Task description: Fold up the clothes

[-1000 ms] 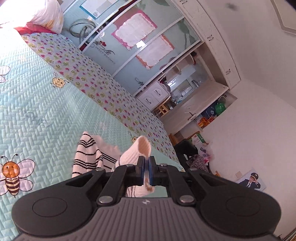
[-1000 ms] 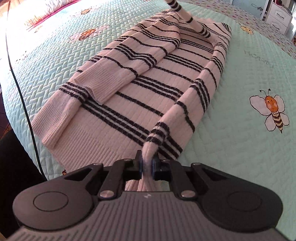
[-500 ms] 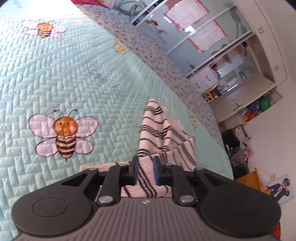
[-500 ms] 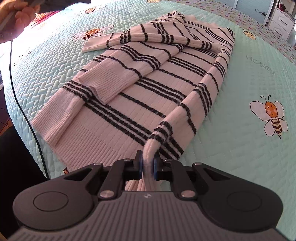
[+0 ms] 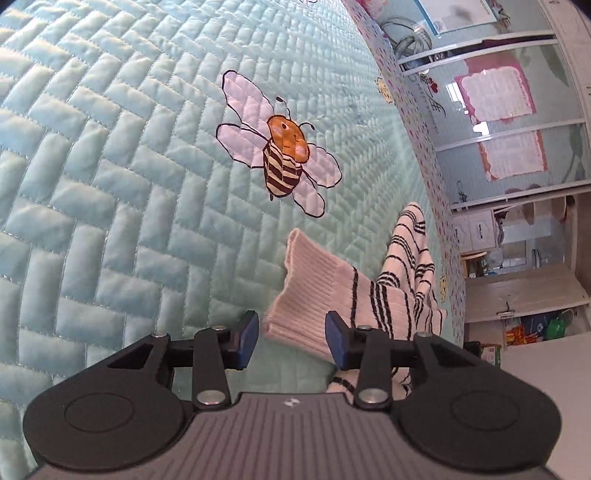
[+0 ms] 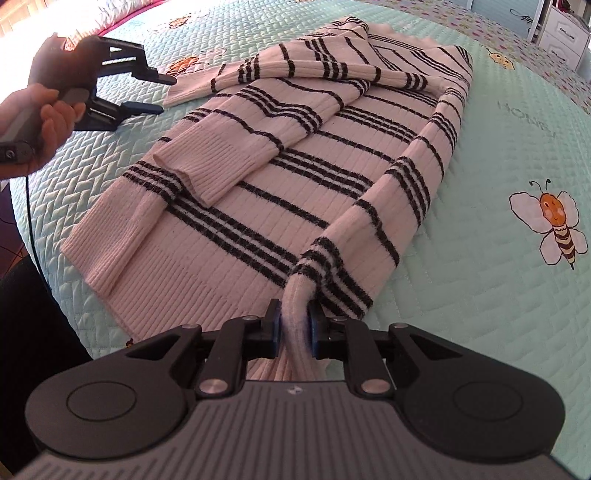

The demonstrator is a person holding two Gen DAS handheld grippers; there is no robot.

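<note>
A cream sweater with black stripes (image 6: 280, 192) lies spread on the quilted mint bedspread (image 6: 498, 155). My right gripper (image 6: 295, 328) is shut on a bunched fold at the sweater's near right hem. One sleeve (image 6: 295, 74) lies across the upper body, its ribbed cuff (image 5: 310, 291) resting flat on the bed. My left gripper (image 5: 291, 338) stands open around that cuff's end, its blue pads apart from the fabric. In the right wrist view the left gripper (image 6: 162, 92) shows at the far left, held by a hand (image 6: 48, 125). A second sleeve (image 6: 229, 155) lies folded over the front.
Bee prints (image 5: 284, 155) dot the bedspread. A black cable (image 6: 31, 221) hangs at the bed's left edge. Beyond the bed stand glass-fronted cabinets (image 5: 517, 110) and a white dresser (image 6: 565, 33). Bare quilt stretches to the sweater's right.
My left gripper carried the sleeve down across the sweater, laid the cuff on the bed and opened. The right gripper kept its hold on the hem.
</note>
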